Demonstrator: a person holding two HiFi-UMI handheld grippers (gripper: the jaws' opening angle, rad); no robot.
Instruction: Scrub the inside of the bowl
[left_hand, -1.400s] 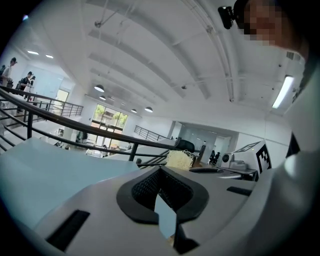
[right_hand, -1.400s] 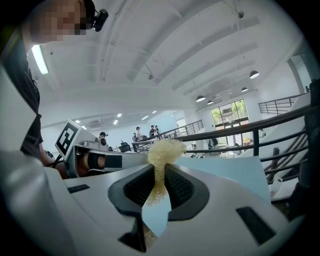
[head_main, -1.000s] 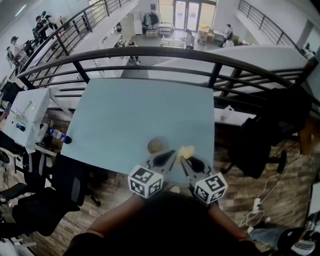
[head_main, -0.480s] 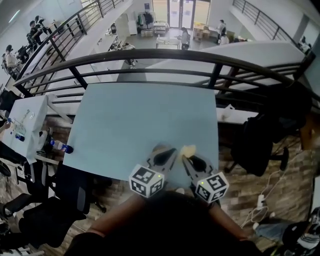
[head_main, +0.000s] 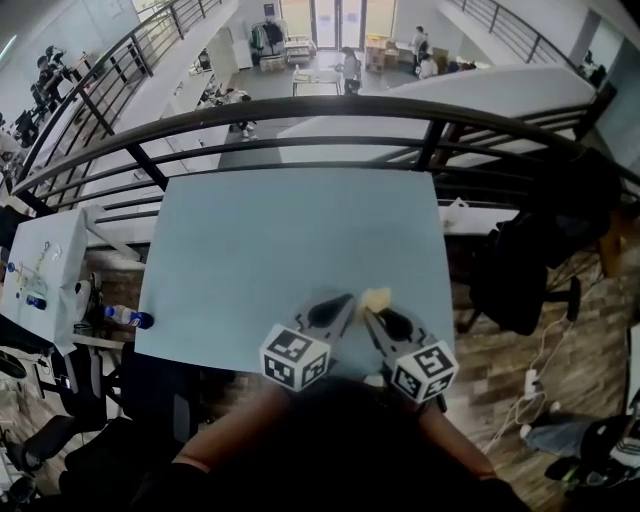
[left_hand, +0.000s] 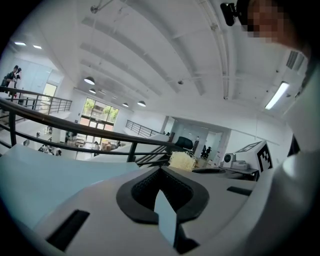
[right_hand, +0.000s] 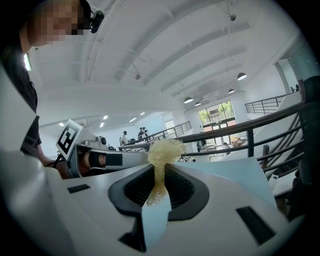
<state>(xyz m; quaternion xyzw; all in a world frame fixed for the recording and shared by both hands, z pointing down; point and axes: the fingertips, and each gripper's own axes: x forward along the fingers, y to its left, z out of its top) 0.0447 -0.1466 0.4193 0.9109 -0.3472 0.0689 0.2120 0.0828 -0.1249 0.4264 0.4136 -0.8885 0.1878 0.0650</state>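
My right gripper (head_main: 368, 312) is shut on a yellow fibrous scrubber (head_main: 376, 298); in the right gripper view the scrubber (right_hand: 164, 150) sticks up from between the closed jaws (right_hand: 159, 169). Beside it, my left gripper (head_main: 335, 302) hovers over the table's near edge. Its jaws (left_hand: 161, 170) are closed, with nothing showing between them. A pale round shape, likely the bowl (head_main: 312, 297), peeks out at the left gripper's tip and is mostly covered. I cannot tell whether the gripper touches it. The scrubber (left_hand: 182, 160) also shows in the left gripper view.
The light blue table (head_main: 280, 230) stands against a black railing (head_main: 300, 110) above a lower floor. A water bottle (head_main: 128, 317) lies on a side desk to the left. A black chair (head_main: 520, 270) stands to the right.
Both grippers have travelled together along the table's near edge, keeping their spacing. The round bowl that showed beyond the left tip is now mostly covered.
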